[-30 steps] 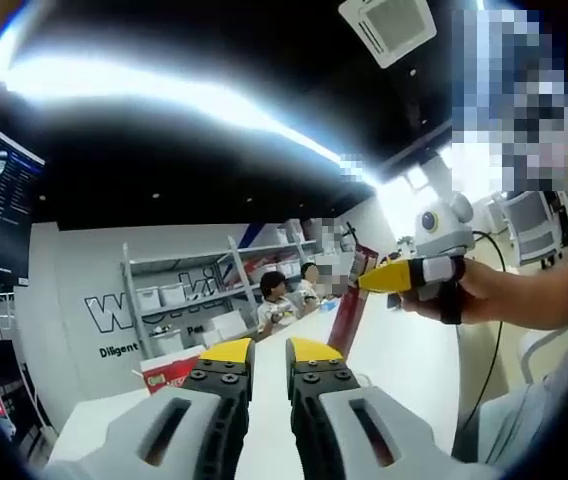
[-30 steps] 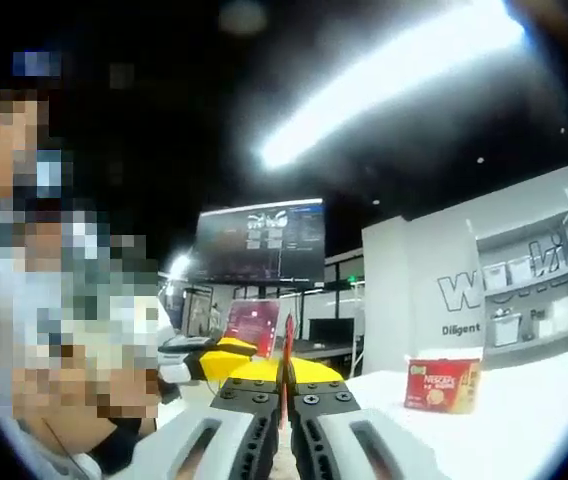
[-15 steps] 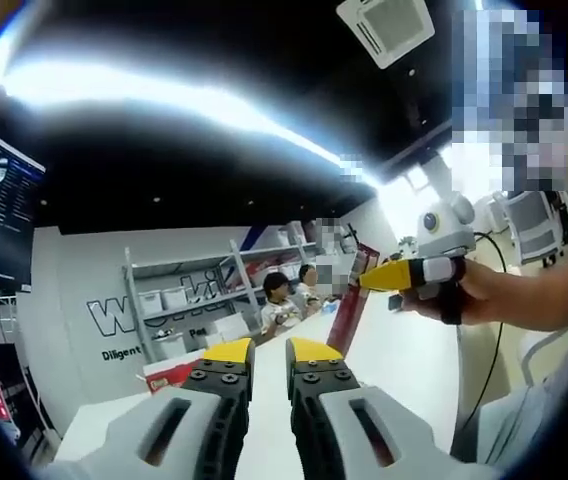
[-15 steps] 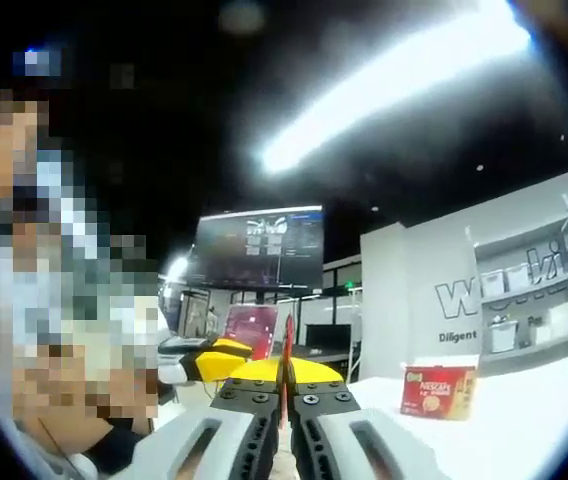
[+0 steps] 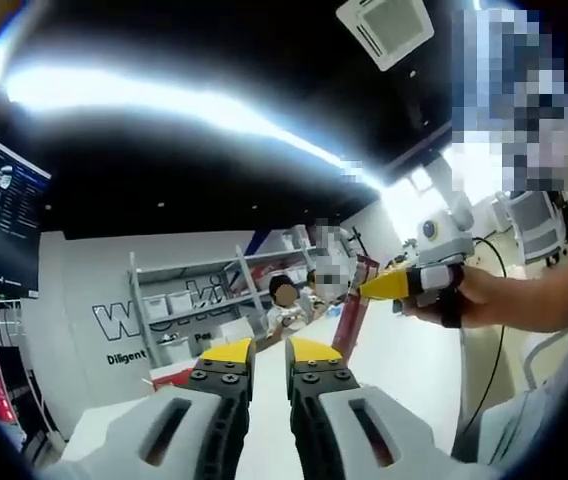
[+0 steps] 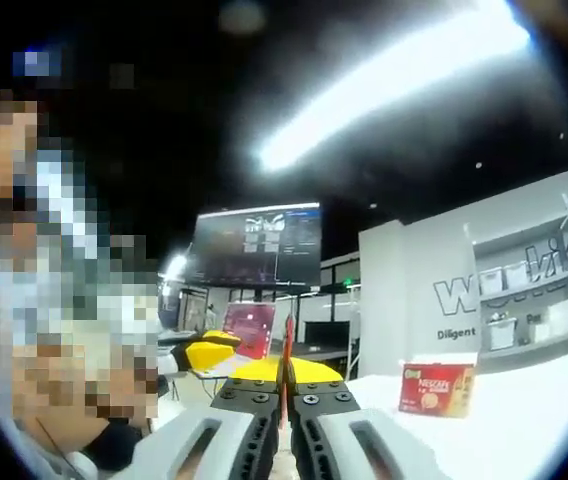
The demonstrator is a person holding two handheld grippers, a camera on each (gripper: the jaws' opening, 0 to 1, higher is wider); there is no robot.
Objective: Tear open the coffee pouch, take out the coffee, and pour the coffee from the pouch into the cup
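In the right gripper view, a thin red coffee pouch (image 6: 287,352) stands edge-on between the yellow tips of my right gripper (image 6: 285,372), which is shut on it. The left gripper's yellow tip (image 6: 207,355) shows just left of it, apart from the pouch. From the left gripper view, the right gripper (image 5: 382,287) enters from the right in a hand (image 5: 469,295), with the red pouch (image 5: 350,318) hanging down from its tip over the white table (image 5: 404,360). My left gripper (image 5: 270,352) is open a little, with nothing between its fingers.
A red coffee box (image 6: 436,388) stands on the table (image 6: 534,420), and shows as a red and white corner (image 5: 168,373) beside the left jaw. Shelving with white bins (image 5: 179,300) lines the far wall, where people (image 5: 286,298) sit. A dark monitor (image 6: 259,245) hangs behind.
Both views have drifted slightly. The right gripper and its pouch sit a little lower in the left gripper view. The grip on the pouch is unchanged.
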